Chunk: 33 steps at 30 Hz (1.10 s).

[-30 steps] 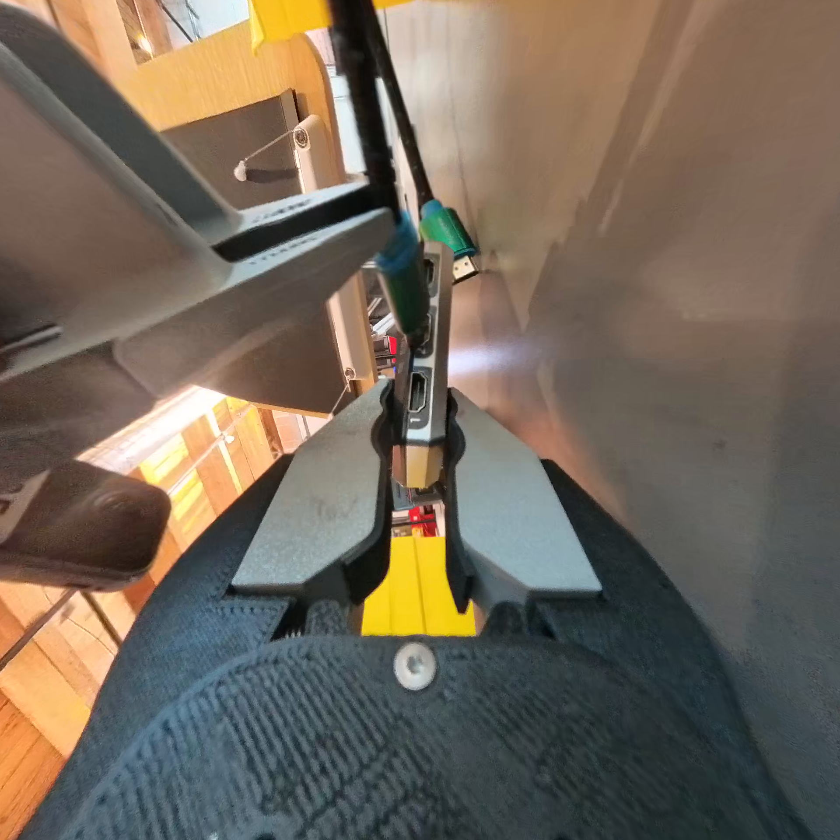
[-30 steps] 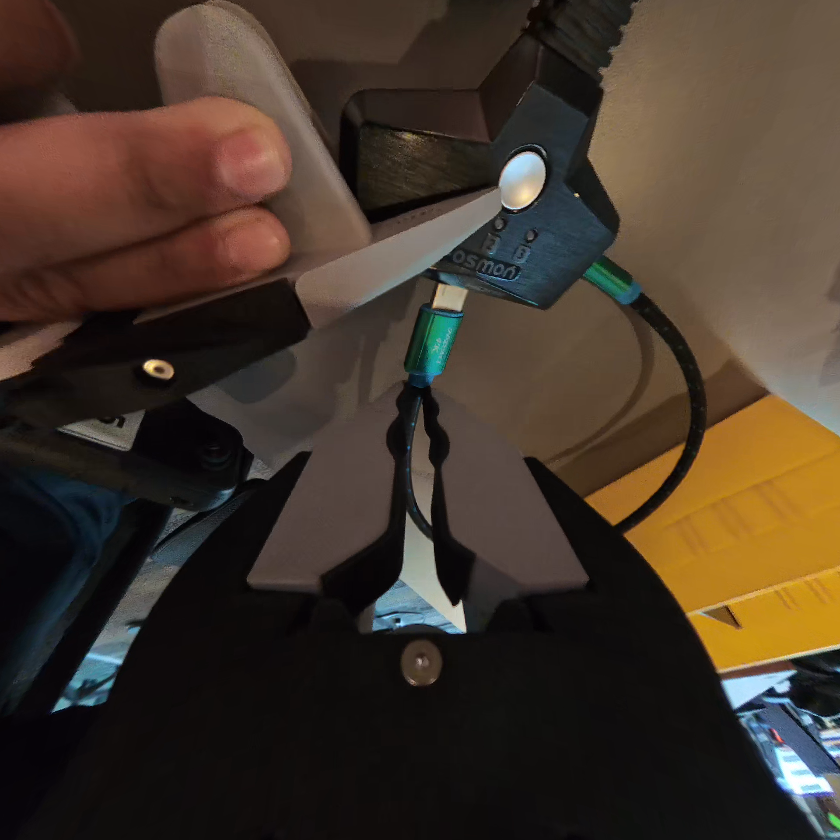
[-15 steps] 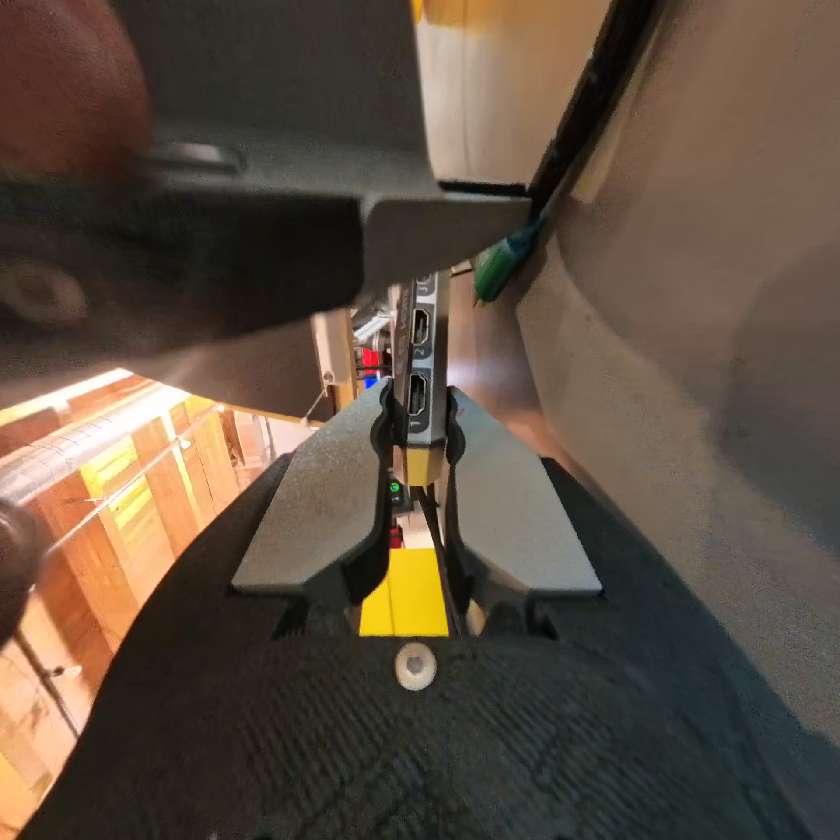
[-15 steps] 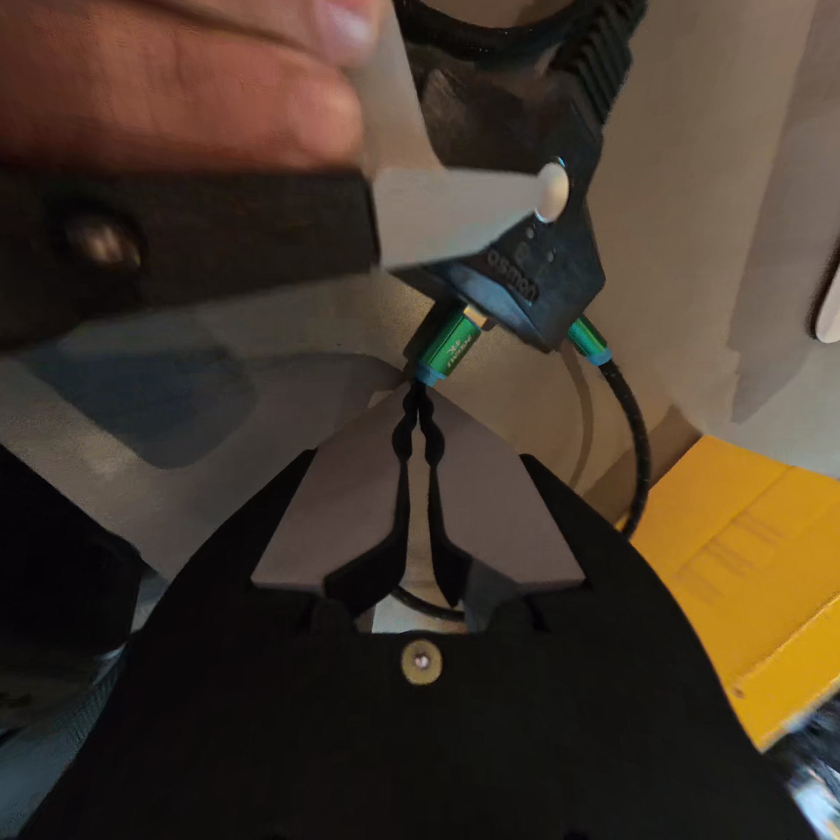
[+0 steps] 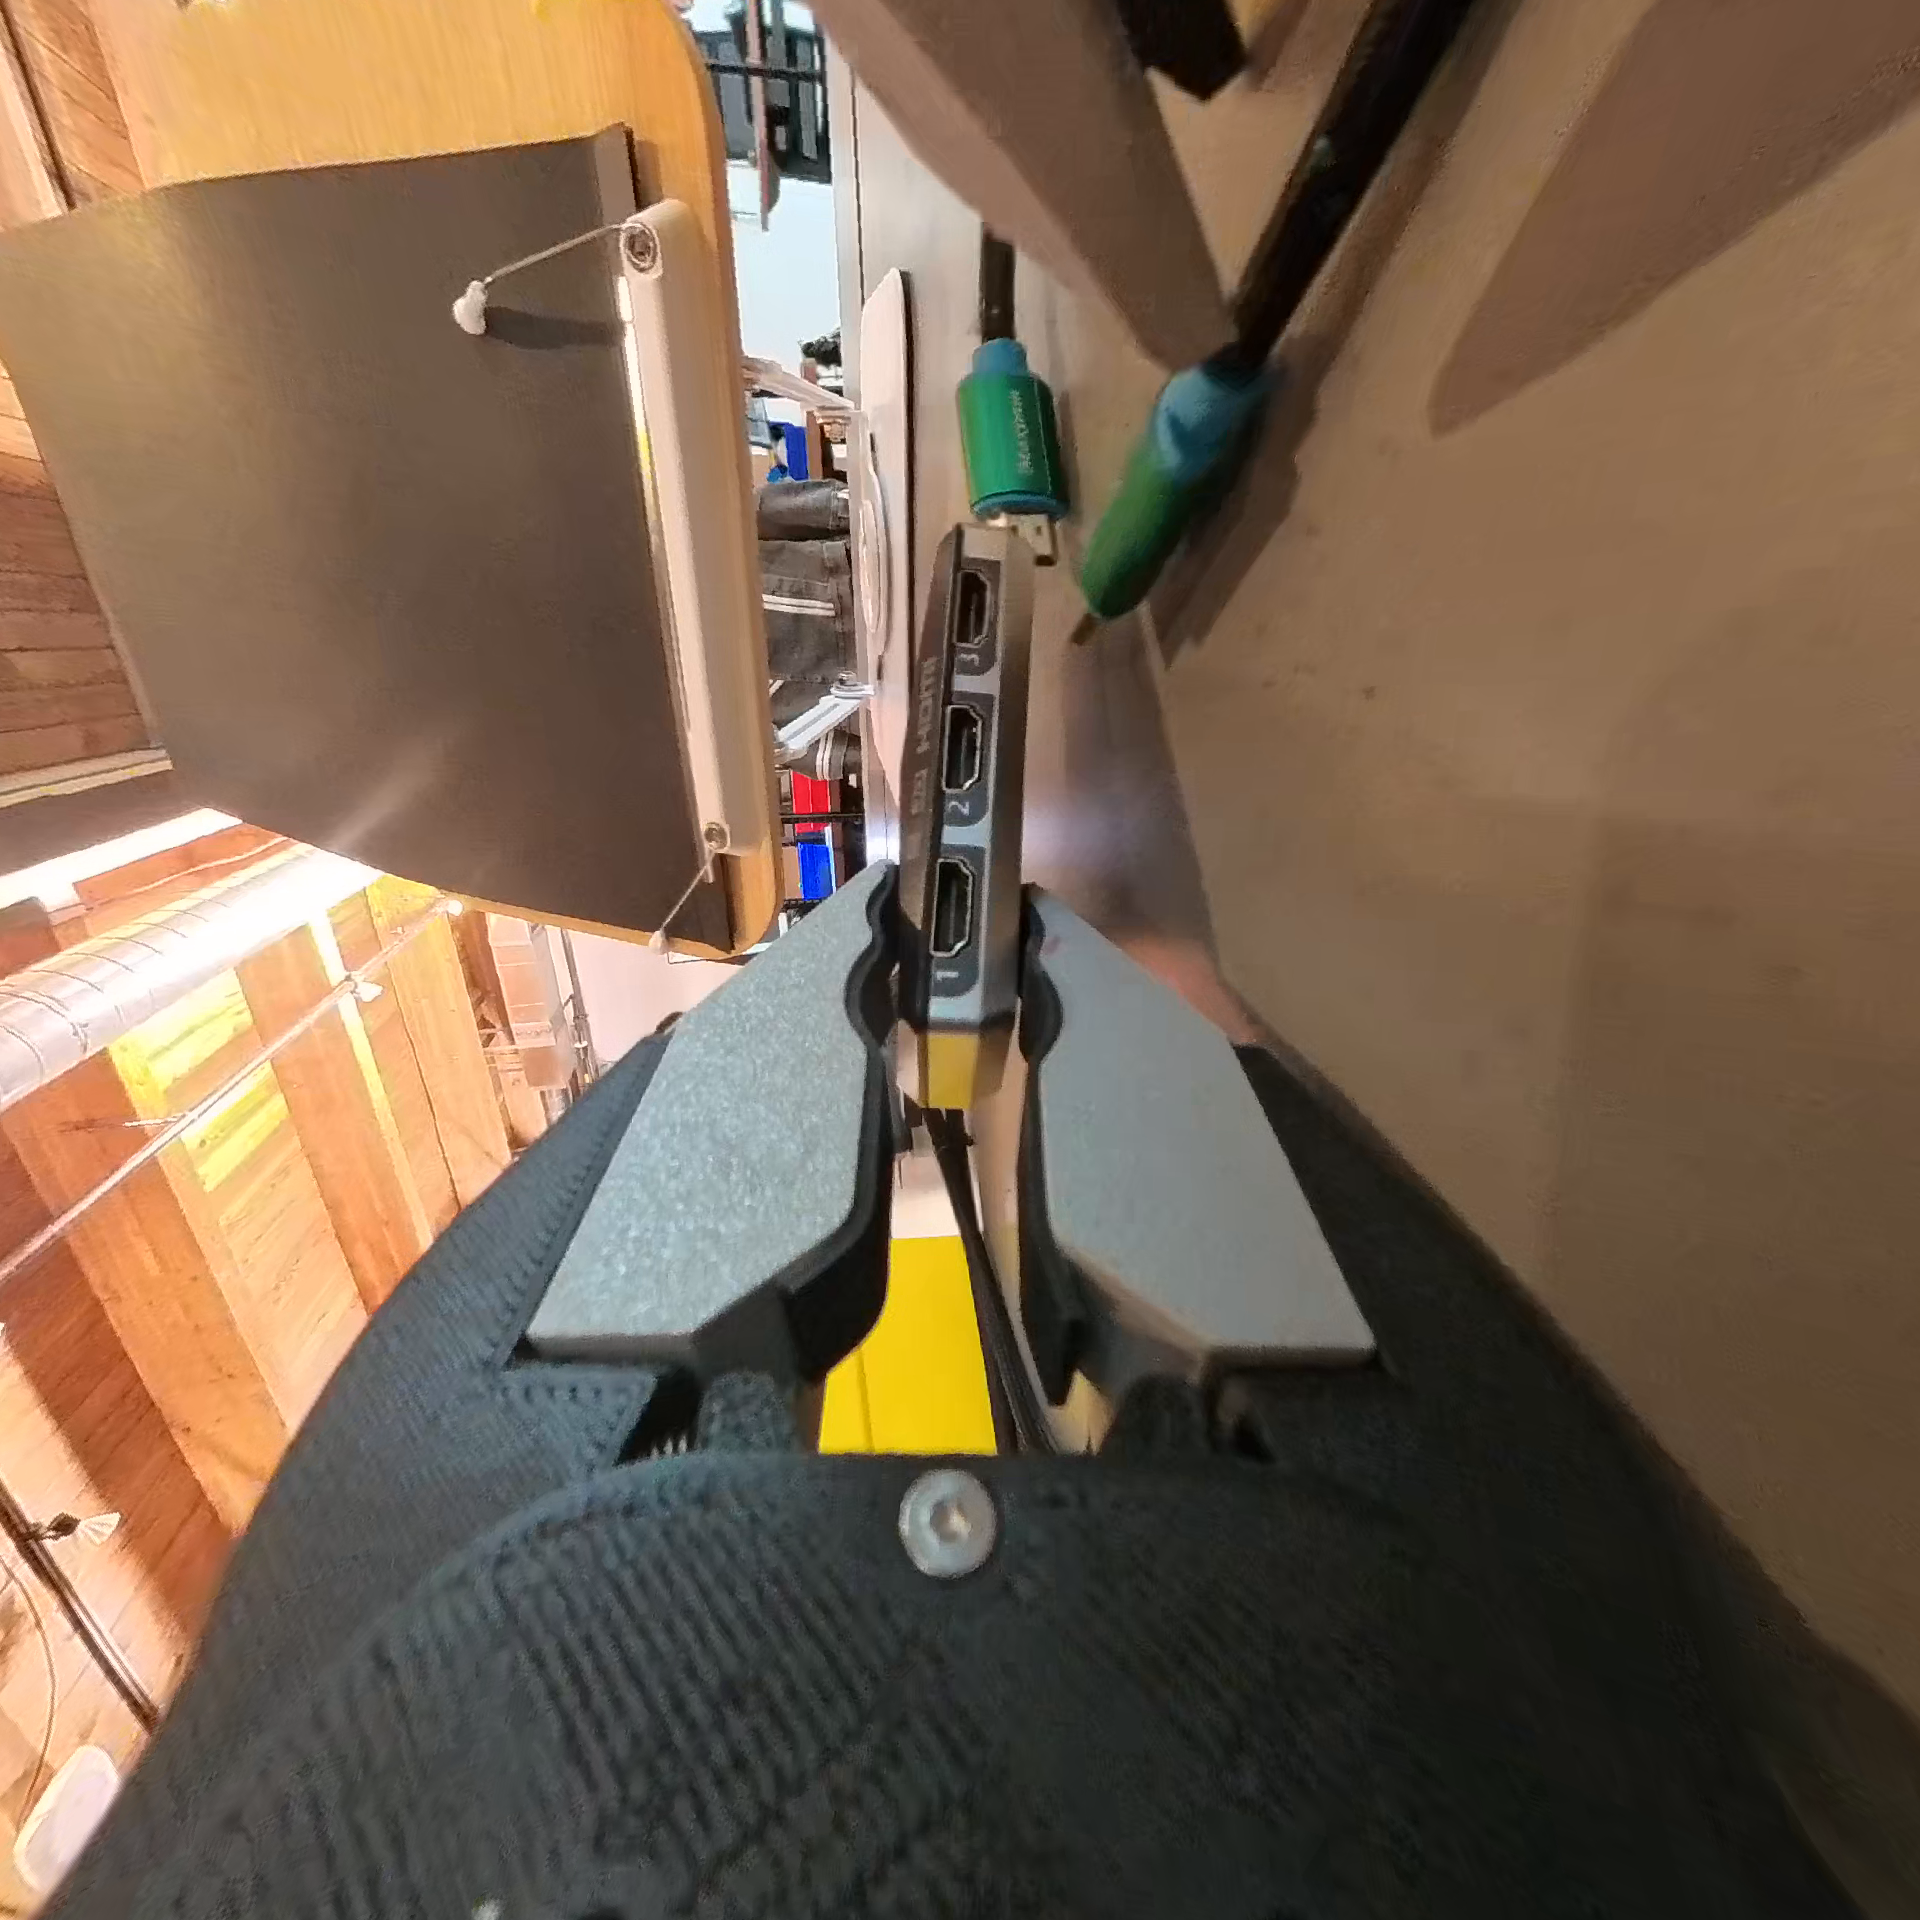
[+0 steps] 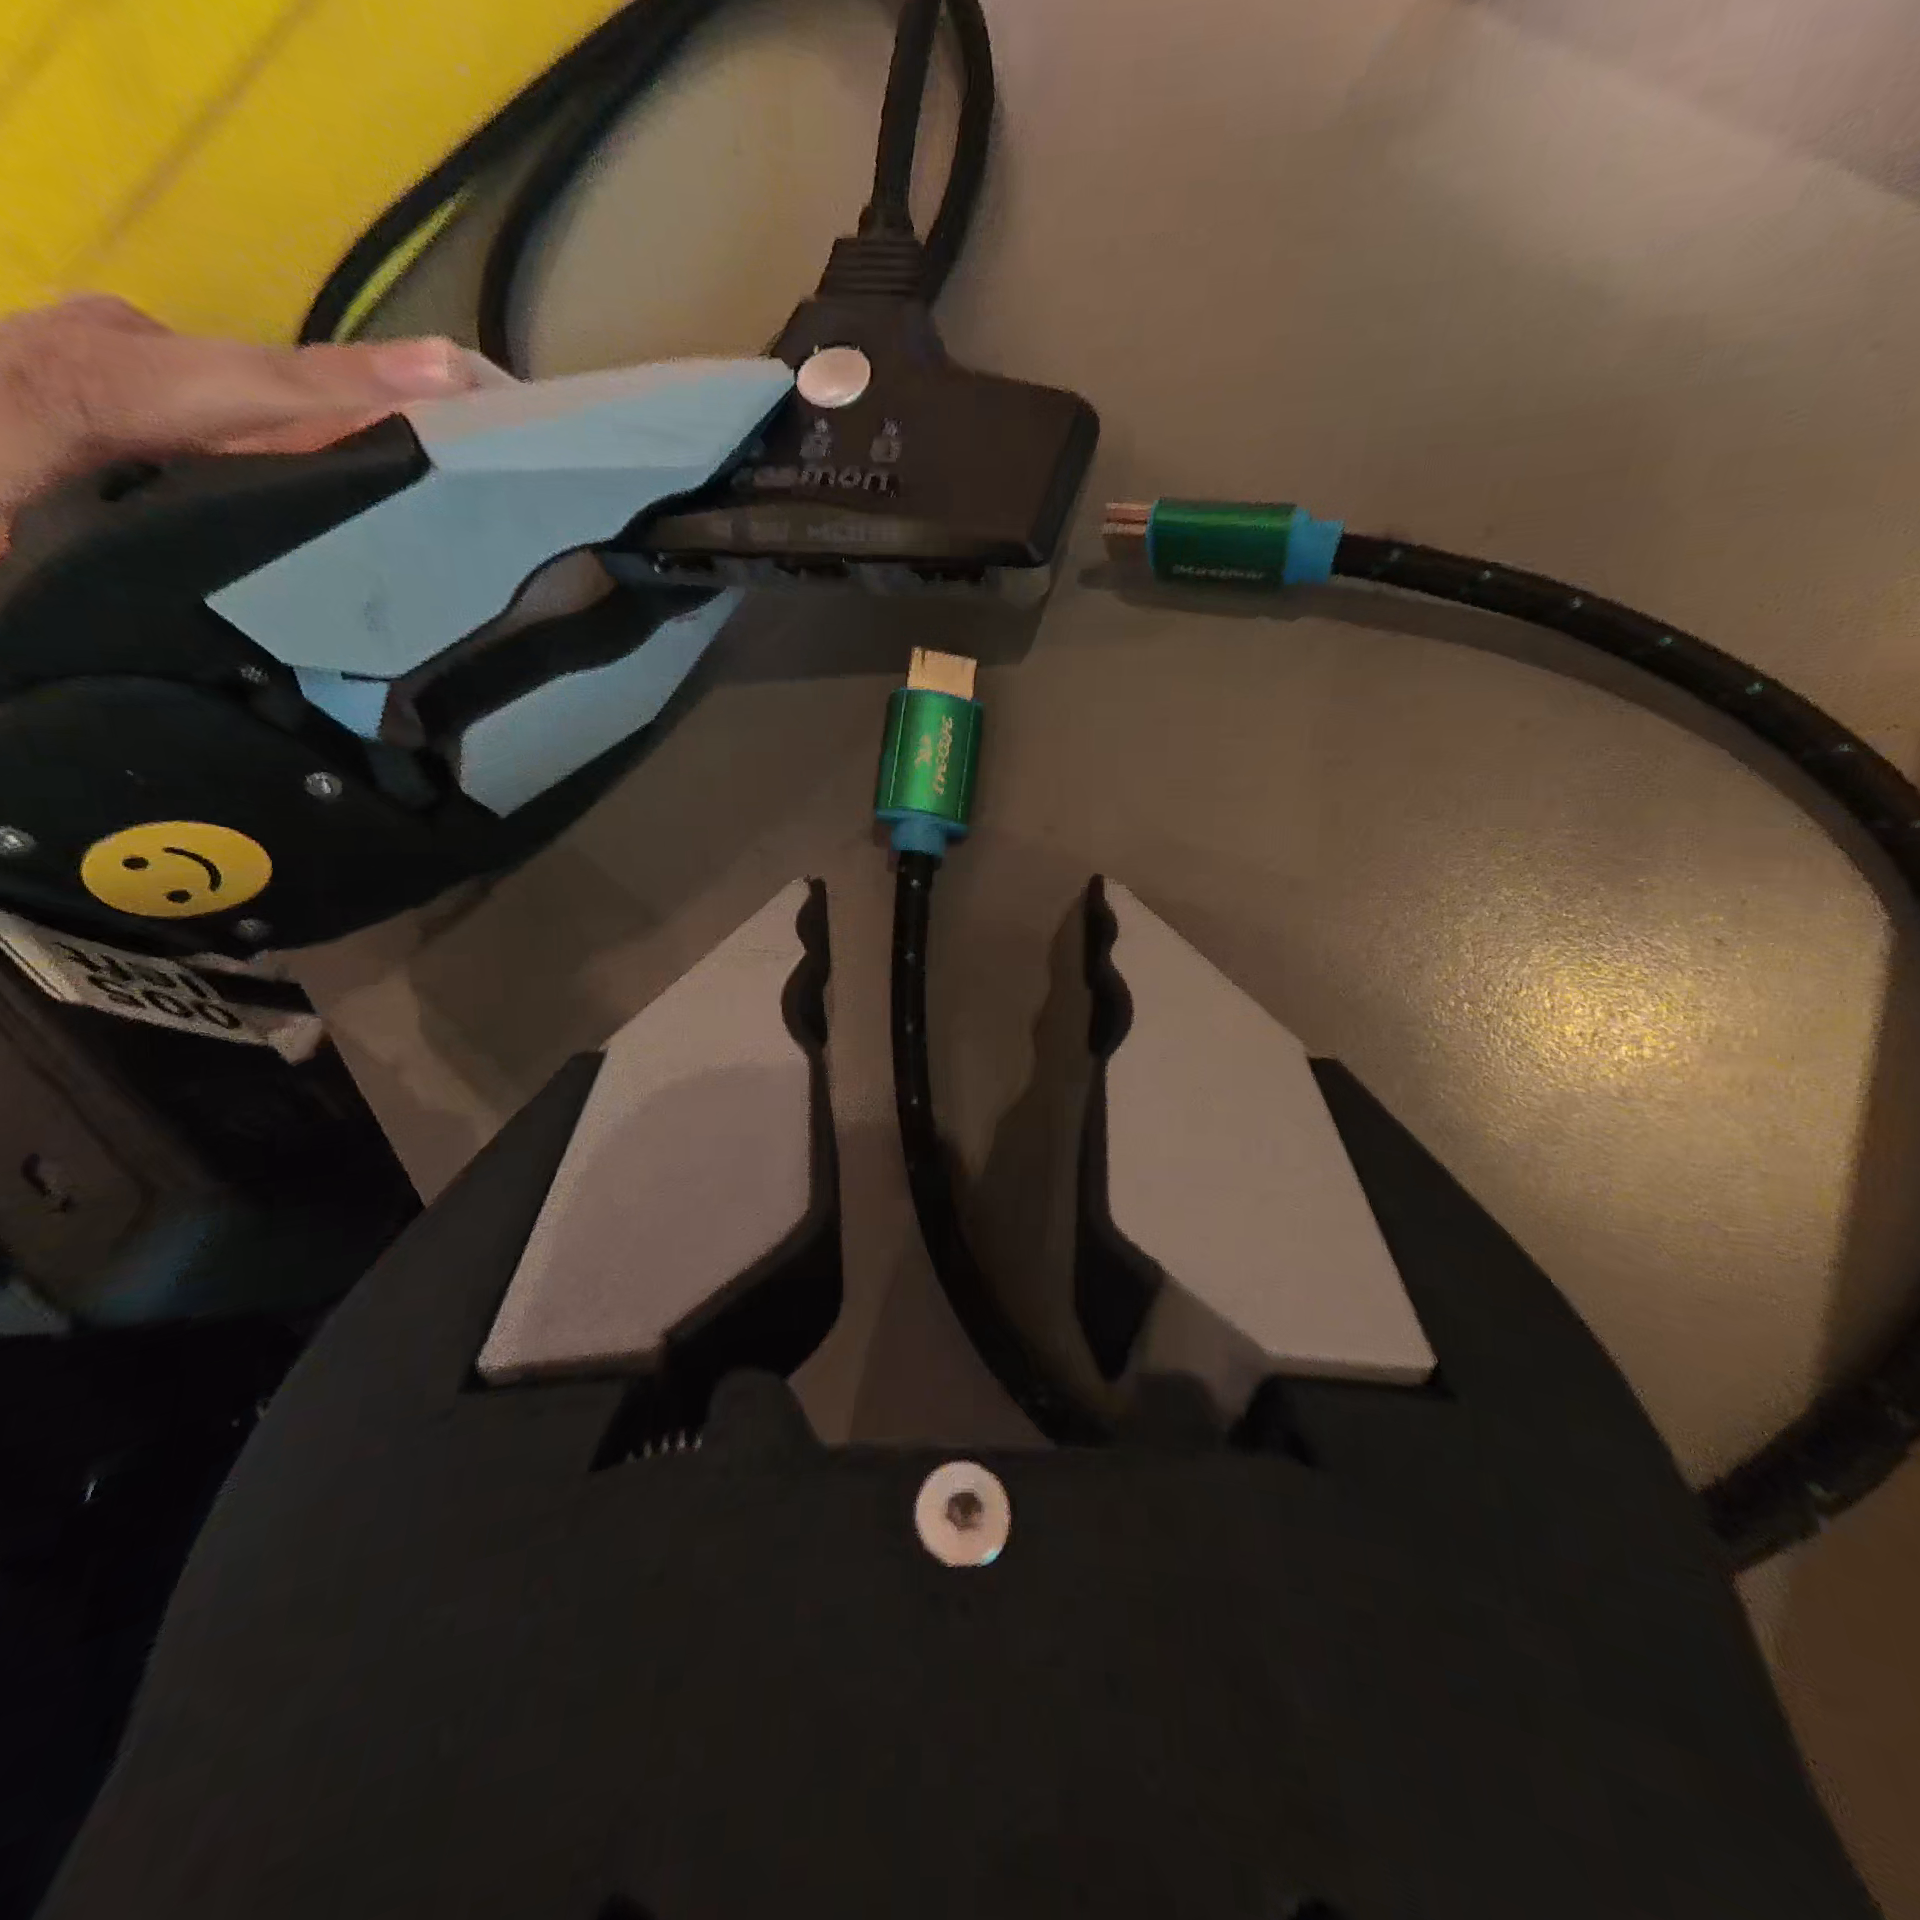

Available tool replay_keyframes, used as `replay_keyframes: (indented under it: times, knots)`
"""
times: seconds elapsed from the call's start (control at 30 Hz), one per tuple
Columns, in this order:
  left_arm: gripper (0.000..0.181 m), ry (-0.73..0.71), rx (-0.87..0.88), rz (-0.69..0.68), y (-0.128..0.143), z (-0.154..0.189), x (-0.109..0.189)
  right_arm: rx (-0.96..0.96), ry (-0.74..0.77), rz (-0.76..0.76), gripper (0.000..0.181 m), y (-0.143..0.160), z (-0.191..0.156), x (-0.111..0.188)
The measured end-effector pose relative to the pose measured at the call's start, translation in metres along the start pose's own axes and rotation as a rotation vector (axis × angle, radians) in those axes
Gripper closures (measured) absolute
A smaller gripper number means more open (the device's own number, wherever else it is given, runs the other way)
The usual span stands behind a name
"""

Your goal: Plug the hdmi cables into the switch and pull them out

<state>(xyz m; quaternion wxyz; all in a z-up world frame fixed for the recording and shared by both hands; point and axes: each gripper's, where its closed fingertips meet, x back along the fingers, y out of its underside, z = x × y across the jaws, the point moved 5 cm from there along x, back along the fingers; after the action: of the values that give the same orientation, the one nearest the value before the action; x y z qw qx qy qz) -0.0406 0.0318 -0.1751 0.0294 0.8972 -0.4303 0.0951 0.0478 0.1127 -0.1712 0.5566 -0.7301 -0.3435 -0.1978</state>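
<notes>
a: while the left gripper [image 5: 958, 961] is clamping its two fingers on one end of the switch [image 5: 961, 769], is the right gripper [image 6: 951, 935] gripping anything?

b: no, its jaws are standing spread, with a braided cable [image 6: 920, 1049] running loose between them, touching neither pad as far as i can tell.

a: why is the switch being pinched by that end?

b: i'm judging it is being steadied so the port face is staying clear; all three ports are showing empty in the left wrist view.

a: and the plugs?

b: both are lying out on the table [image 6: 1455, 935]. the near green plug [image 6: 928, 753] is pointing at the port face, just short of it. the second green plug [image 6: 1226, 542] is lying just beside the switch's far corner, apart from it.

a: so what is being done?

b: judging from the empty ports and the parted jaws, the pull-out seems done and the cable is being let go.

a: any writing?

b: printed markings are showing on the switch body and both plug shells, and a yellow smiley sticker [image 6: 177, 871] is sitting on the left gripper's housing; i'm not reading any out.
</notes>
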Motion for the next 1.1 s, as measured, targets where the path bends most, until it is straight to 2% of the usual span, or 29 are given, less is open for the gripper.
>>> replay_keyframes:
  times: [0.27,0.43,0.57,0.83,0.93,1.1]
  knots:
    - [0.163,0.000,-0.005,0.000,0.001,0.001,-0.001,0.083,0.078,0.056,0.140,-0.005,-0.005,-0.014]
    - [0.163,0.003,-0.010,0.000,0.001,0.002,-0.001,0.050,0.010,0.041,0.163,-0.008,-0.006,-0.019]
    - [0.162,0.004,0.005,-0.001,0.002,0.001,-0.002,0.081,-0.005,0.034,0.164,-0.005,-0.009,-0.017]
    - [0.163,-0.018,0.000,0.004,0.002,-0.002,0.000,0.472,0.207,0.019,0.164,0.000,-0.018,-0.009]
    - [0.163,-0.030,-0.034,0.011,-0.001,0.000,0.001,0.516,0.283,-0.014,0.164,0.001,-0.015,-0.010]
    - [0.163,-0.062,-0.059,0.016,-0.003,-0.001,0.002,0.523,0.302,-0.025,0.164,-0.005,-0.018,-0.006]
